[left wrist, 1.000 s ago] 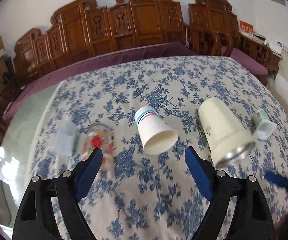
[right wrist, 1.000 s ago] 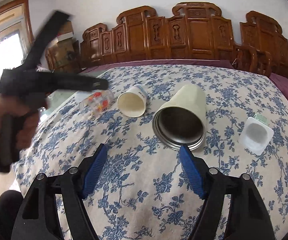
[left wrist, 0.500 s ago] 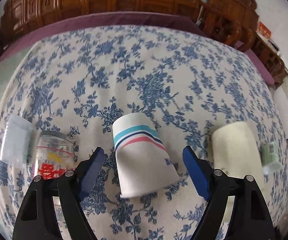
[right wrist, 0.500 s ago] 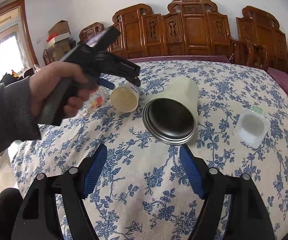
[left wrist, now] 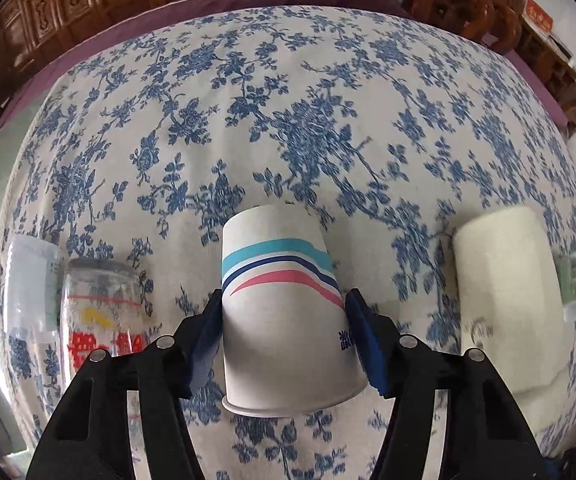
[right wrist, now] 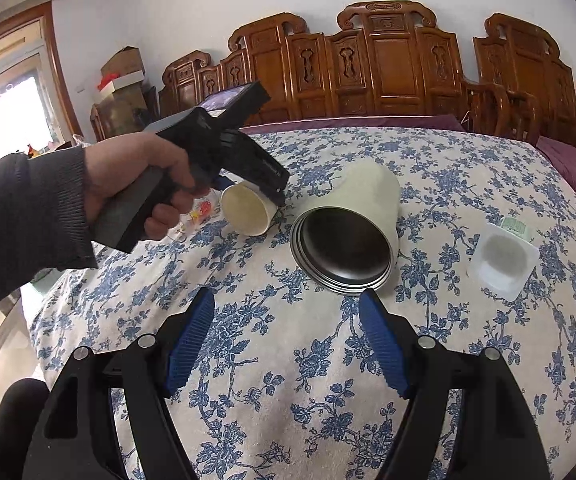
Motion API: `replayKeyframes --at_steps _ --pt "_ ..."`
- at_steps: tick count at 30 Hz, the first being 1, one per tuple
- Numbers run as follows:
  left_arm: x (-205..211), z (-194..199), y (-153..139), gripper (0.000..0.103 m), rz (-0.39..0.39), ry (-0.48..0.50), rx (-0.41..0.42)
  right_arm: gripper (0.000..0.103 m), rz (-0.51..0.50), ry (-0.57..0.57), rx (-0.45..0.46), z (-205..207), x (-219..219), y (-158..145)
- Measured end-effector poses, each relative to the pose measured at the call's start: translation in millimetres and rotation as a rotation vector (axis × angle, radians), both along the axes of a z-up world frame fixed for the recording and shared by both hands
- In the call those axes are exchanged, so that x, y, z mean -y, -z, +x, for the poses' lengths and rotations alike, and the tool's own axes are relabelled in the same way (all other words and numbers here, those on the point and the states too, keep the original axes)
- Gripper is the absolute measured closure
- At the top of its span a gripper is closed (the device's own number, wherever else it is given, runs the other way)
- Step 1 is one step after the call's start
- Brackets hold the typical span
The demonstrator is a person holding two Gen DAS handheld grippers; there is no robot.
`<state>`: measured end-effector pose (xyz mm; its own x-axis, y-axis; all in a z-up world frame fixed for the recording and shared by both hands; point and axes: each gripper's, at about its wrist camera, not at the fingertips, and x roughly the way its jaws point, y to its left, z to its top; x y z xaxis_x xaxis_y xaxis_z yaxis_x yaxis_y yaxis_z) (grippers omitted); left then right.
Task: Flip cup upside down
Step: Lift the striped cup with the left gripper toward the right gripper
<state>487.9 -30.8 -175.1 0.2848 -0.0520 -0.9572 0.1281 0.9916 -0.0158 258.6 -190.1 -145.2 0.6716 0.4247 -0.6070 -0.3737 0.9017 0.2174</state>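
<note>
A white paper cup (left wrist: 284, 320) with teal, navy and pink stripes lies on its side on the flowered tablecloth, mouth toward me. My left gripper (left wrist: 284, 320) is shut on it, both blue pads against its sides. In the right wrist view the cup (right wrist: 248, 210) shows its open mouth under the left gripper (right wrist: 264, 188), held by a hand. My right gripper (right wrist: 286, 336) is open and empty above the cloth, just short of a cream steel tumbler (right wrist: 352, 240).
The cream tumbler (left wrist: 508, 300) lies on its side right of the cup. A small white plastic tub (right wrist: 502, 258) lies further right. A printed glass (left wrist: 102, 312) and a clear plastic cup (left wrist: 30, 280) lie left. Carved wooden chairs (right wrist: 388, 64) line the far edge.
My left gripper has dropped down over the paper cup and closed its pads onto the cup's sides. My right gripper has stayed nearly still.
</note>
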Motion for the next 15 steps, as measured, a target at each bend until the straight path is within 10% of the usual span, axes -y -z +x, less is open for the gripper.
replayKeyframes --at_steps 15 --pt "-4 -151 -48 0.045 -0.063 0.09 0.14 0.026 -0.034 0.094 -0.003 -22 26 -8"
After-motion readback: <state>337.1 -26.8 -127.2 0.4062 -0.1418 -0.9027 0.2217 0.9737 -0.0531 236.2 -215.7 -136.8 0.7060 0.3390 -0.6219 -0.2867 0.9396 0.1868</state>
